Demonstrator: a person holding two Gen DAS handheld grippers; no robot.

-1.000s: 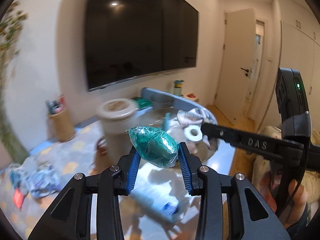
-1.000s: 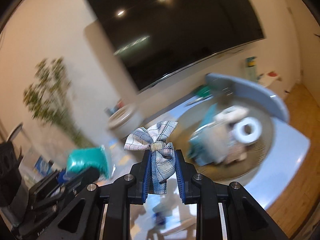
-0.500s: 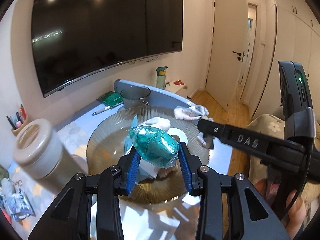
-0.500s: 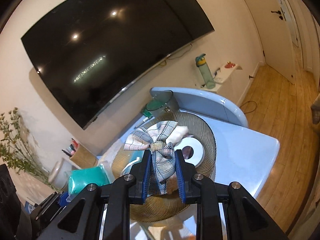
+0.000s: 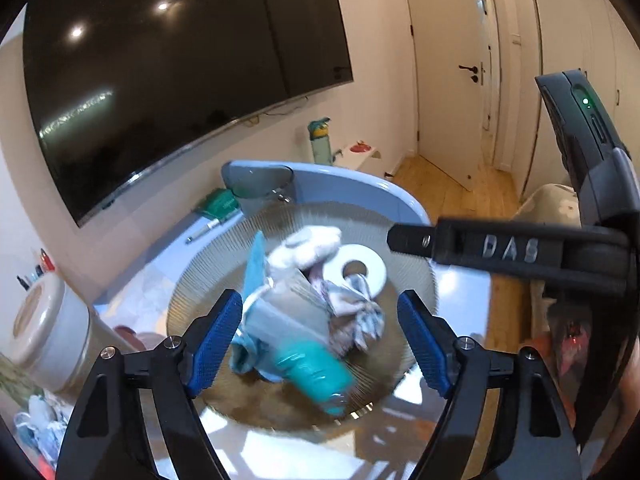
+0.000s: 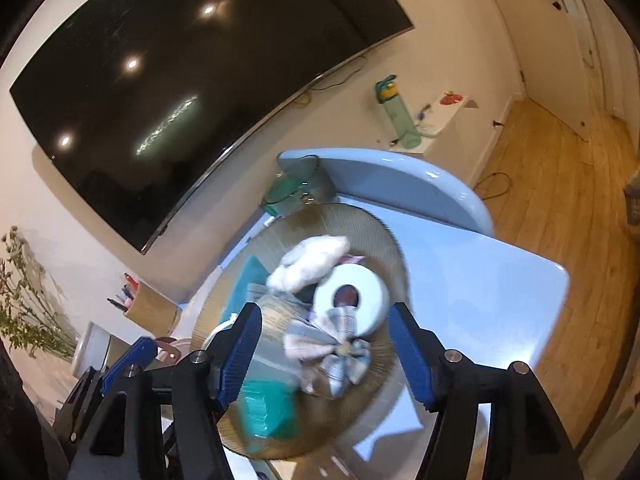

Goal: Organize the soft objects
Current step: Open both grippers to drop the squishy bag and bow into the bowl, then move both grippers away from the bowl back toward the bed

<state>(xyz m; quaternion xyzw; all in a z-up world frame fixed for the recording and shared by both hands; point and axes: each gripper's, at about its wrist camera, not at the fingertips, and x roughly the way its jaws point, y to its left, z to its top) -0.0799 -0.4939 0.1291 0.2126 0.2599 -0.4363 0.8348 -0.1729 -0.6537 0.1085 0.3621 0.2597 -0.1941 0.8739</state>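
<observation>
A ribbed round glass tray [image 5: 404,224] [image 6: 384,232] on the blue table holds soft things. The teal wrapped bundle [image 5: 316,376] [image 6: 264,412] lies blurred at the tray's near side. The plaid bow [image 5: 356,316] [image 6: 340,356] lies beside a white tape roll [image 5: 356,270] [image 6: 352,296]. A white fluffy piece [image 5: 308,246] [image 6: 312,260] and blue cloth [image 5: 254,264] lie further back. My left gripper [image 5: 320,344] is open and empty above the tray. My right gripper [image 6: 324,356] is open and empty above the bow.
A lidded jar [image 5: 44,328] stands left of the tray. A glass cup [image 5: 260,196] [image 6: 296,192] stands behind it. A pen holder [image 6: 152,308] sits by the wall under the TV. The right gripper's body [image 5: 520,248] crosses the left wrist view at right.
Both grippers have opened. The teal bundle and the plaid bow have dropped out of the jaws onto the tray. Both grippers have moved closer above the tray.
</observation>
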